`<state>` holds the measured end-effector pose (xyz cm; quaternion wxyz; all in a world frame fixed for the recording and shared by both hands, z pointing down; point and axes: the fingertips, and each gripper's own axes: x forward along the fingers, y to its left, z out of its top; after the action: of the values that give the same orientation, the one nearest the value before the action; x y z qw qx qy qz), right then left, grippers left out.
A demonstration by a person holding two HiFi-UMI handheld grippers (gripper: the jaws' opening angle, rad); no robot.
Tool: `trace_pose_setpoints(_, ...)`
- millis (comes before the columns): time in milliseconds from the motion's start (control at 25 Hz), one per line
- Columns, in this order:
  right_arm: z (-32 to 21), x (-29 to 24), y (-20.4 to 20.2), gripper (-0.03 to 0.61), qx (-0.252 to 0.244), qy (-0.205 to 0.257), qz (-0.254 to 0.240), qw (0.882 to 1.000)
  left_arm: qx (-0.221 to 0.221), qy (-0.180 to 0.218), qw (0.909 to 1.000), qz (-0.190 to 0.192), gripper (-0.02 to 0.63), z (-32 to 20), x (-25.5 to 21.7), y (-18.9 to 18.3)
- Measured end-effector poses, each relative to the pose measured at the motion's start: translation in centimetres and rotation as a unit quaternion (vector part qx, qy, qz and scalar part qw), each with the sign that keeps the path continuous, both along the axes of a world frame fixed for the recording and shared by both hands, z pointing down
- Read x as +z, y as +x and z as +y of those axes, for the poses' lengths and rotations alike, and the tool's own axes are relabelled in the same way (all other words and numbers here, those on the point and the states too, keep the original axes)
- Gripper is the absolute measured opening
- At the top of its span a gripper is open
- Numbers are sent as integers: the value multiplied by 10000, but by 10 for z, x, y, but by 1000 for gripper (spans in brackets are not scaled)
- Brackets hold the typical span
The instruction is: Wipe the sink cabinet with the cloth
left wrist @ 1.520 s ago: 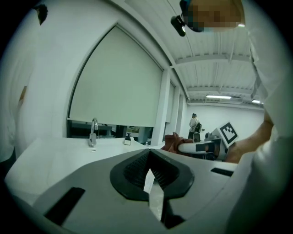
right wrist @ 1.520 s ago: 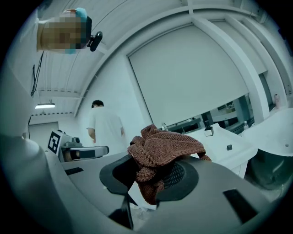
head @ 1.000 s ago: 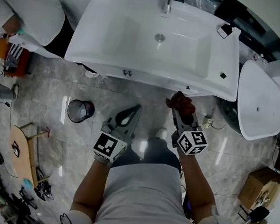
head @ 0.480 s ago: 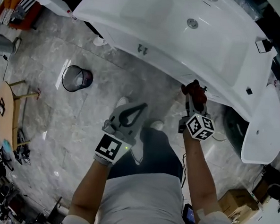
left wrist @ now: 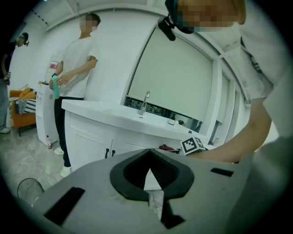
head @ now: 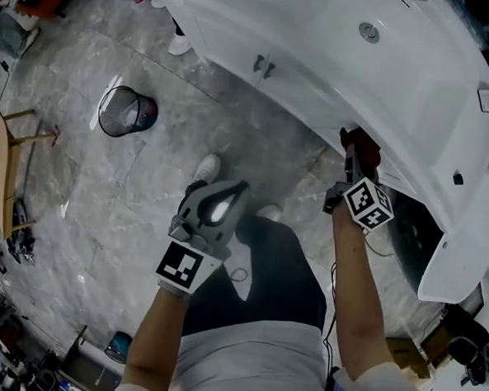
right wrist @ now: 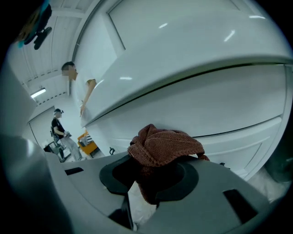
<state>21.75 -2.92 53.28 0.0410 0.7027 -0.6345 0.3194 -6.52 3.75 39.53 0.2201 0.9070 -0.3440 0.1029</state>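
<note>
Grey marble floor (head: 104,192), white sink cabinet (head: 230,47)

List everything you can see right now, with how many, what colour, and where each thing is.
sink cabinet: one, white, ahead of the person
door handles: two, dark, on the cabinet front
faucet: one, silver, on top of the cabinet
cloth: one, reddish-brown, close under the countertop edge
waste bin: one, dark mesh, standing on the floor
bystander: one, white shirt, at the cabinet's far end
left gripper: one, grey, shut and empty, held over the floor
right gripper: one, grey, shut on the cloth at the cabinet
</note>
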Motion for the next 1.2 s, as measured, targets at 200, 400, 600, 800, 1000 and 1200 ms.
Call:
trace_pose_setpoints(200, -8, 16, 6, 117, 117, -15, -259, 9996, -41, -24, 10000, 14, 11, 6, 19, -1)
trace_pose_setpoints(400, -23, 16, 9, 115, 132, 114, -378, 9991, 15, -112, 9999, -6, 11, 15, 38, 3)
trace_pose_setpoints(600, -23, 25, 10, 112, 132, 110, -560, 9983, 48, -177, 9998, -57, 11, 21, 50, 5)
trace_pose_setpoints(800, -24, 50, 11, 110, 124, -62, -839, 9964, 107, -142, 9998, -119, 11, 19, 57, 10)
trace_pose_setpoints(1000, -25, 83, 12, 110, 134, -166, -800, 9966, 118, -151, 9997, -135, 11, 13, 68, 15)
trace_pose_setpoints(1200, -25, 118, 12, 110, 86, -239, -652, 9975, 261, -126, 9993, -237, 11, 12, 81, 25)
